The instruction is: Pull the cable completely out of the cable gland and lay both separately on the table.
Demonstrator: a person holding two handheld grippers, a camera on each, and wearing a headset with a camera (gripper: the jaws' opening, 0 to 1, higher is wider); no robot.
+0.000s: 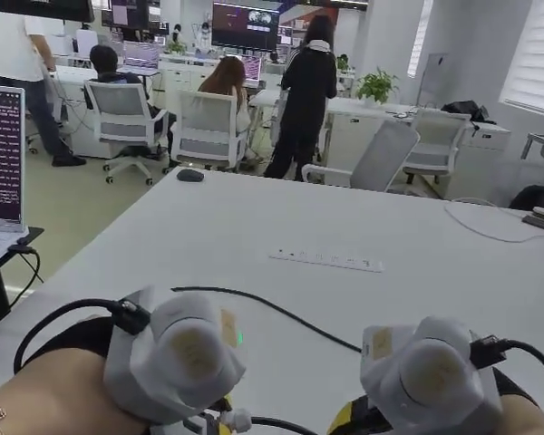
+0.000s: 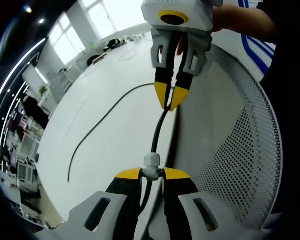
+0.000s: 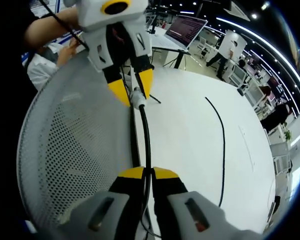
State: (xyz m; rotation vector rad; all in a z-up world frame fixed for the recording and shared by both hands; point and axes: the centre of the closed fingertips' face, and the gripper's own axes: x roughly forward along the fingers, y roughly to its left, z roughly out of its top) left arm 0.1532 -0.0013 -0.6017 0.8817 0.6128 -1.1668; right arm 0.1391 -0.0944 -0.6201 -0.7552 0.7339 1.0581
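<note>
At near edge of white table (image 2: pixel 102 75) | left gripper (image 2: pixel 151 174) jaws pinching cable gland (image 2: pixel 151 165) | right gripper (image 3: pixel 145 173) jaws pinching black cable (image 3: pixel 145 135) | cable straight between the 2.

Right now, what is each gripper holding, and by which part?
The left gripper clamps the white cable gland by its body; the right gripper pinches the black cable farther along.

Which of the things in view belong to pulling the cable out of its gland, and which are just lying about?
For the job:
cable
cable gland
left tool, gripping the gland
right tool, gripping the cable

Lying about:
power strip
mouse
laptop
</note>
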